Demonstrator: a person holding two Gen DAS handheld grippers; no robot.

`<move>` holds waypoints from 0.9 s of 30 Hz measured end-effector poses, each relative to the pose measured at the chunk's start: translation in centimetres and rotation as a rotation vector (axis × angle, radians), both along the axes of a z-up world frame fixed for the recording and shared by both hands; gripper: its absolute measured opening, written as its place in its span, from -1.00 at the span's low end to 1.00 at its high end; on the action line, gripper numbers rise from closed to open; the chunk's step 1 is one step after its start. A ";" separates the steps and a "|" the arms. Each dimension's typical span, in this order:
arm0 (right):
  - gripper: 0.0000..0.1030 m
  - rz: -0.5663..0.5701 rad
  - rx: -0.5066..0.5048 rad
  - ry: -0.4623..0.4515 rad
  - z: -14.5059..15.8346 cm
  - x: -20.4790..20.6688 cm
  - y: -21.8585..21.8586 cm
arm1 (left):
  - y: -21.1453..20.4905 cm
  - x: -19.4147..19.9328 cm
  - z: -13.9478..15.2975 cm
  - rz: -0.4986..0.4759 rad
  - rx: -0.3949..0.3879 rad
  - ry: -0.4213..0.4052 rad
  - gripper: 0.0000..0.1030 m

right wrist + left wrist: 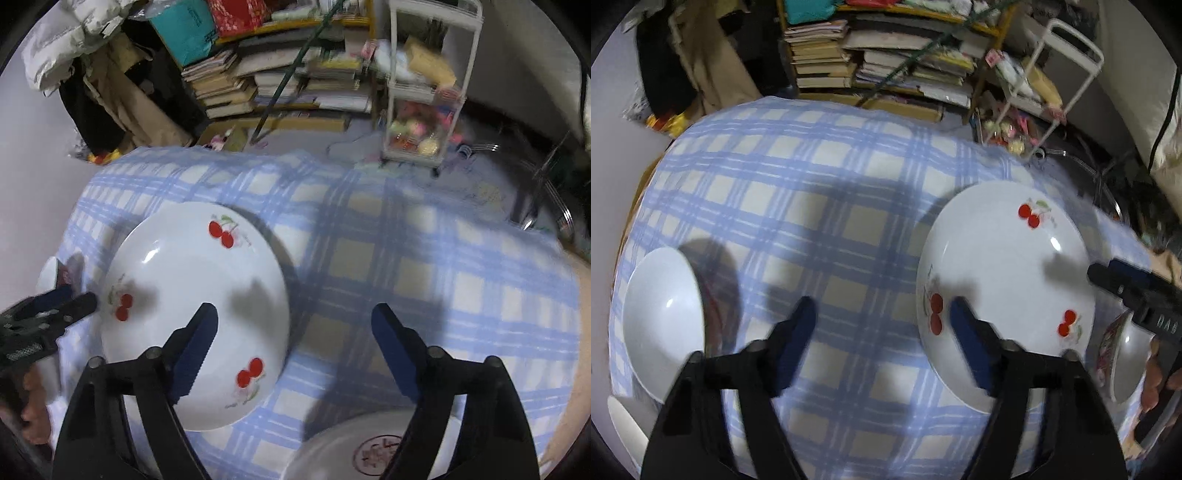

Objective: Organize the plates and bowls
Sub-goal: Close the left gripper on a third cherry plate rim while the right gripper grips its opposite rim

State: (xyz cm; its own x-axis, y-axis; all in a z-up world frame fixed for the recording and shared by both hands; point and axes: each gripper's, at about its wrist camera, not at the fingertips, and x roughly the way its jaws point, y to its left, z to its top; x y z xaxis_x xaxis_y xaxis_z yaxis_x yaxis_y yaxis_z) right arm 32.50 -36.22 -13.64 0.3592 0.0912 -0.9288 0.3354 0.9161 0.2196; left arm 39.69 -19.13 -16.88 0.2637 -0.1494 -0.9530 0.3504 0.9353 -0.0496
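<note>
Nothing is stacked yet; your dishes lie spread over the checked cloth (820,206). At the far left sits a plain white bowl (663,321). Your left gripper (882,325) hangs open and empty, one finger over the cloth, the other over the cherry plate's (1001,266) left rim. Your right gripper (295,328) is open too, straddling that plate's right rim without pressing it. A stamped plate (354,443) lies near right. All the gathering is left.
</note>
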 end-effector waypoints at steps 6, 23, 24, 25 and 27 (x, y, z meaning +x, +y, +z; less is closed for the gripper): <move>-0.35 0.052 0.037 0.068 -1.6 0.7 0.1 | -0.8 0.1 -1.5 -0.044 -0.047 0.049 -0.40; -0.78 0.015 0.125 0.056 -2.0 0.1 1.5 | -0.3 -0.4 0.2 -0.042 -0.062 -0.005 -0.76; -0.79 0.016 0.122 0.052 -1.7 0.0 1.7 | -0.1 -0.7 0.3 -0.043 -0.059 -0.008 -0.76; -0.79 0.014 0.119 0.039 -1.3 -0.2 1.8 | 0.1 -0.9 0.5 -0.046 -0.057 -0.010 -0.76; -0.80 0.015 0.124 0.032 -0.8 -0.4 2.1 | 0.3 -1.3 0.7 -0.053 -0.045 -0.013 -0.76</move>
State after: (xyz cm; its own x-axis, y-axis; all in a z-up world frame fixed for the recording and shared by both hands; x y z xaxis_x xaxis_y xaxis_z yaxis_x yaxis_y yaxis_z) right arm 32.07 -34.11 -14.44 0.3275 0.2116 -0.9208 0.3302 0.8875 0.3214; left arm 38.37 -18.82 -16.17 0.2669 -0.2057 -0.9415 0.4001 0.9124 -0.0859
